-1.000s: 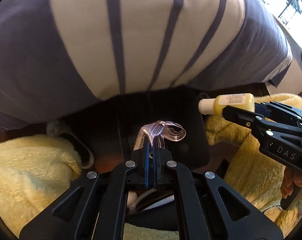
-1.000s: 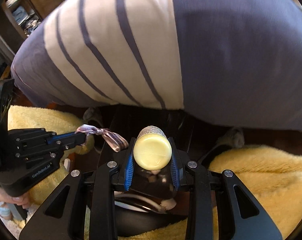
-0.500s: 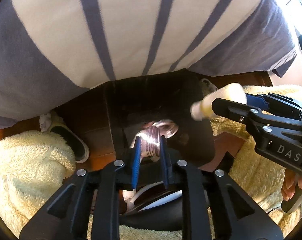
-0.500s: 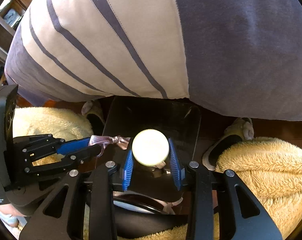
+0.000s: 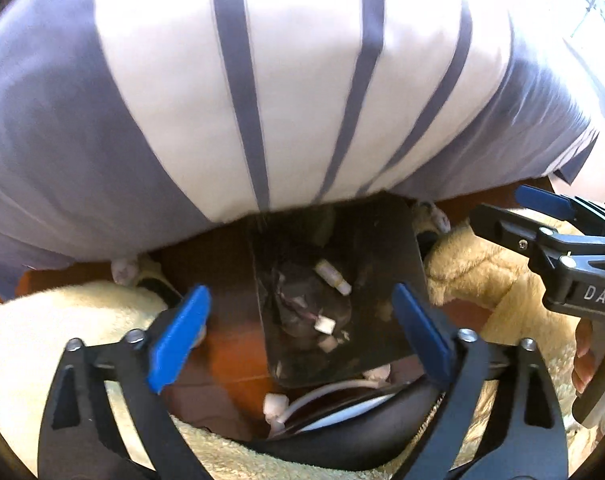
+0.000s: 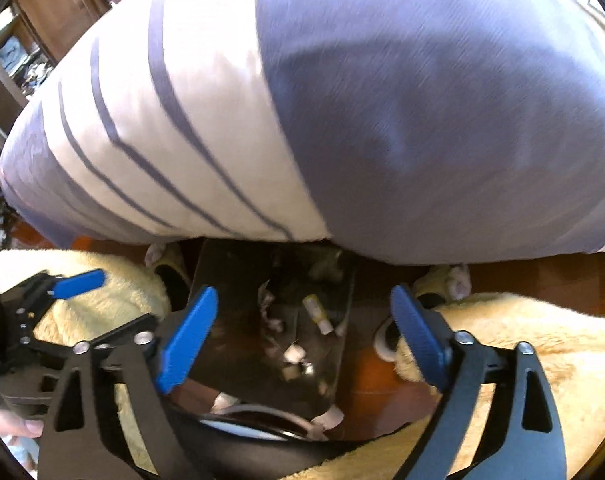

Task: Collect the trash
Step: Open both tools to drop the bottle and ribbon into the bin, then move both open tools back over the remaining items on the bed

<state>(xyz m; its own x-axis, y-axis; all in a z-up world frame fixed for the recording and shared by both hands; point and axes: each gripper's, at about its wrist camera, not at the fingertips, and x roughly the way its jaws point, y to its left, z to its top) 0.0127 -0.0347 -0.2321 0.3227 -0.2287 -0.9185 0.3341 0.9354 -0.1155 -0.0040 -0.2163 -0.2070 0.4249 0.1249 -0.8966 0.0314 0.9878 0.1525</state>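
Overhead, a striped duvet (image 5: pixel 262 92) fills most of both views, hiding the far rim of the dark trash bin (image 5: pixel 406 248) on the wooden floor. Left gripper (image 5: pixel 298 332) and right gripper (image 6: pixel 302 332) hang above it, jaws apart and empty. Inside lies the small yellow bottle (image 6: pixel 317 313) among blurred scraps; what remains elsewhere is unseen

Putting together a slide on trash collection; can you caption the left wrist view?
Open left hand-held gripper above the dark bin, small yellow bottle lying inside.
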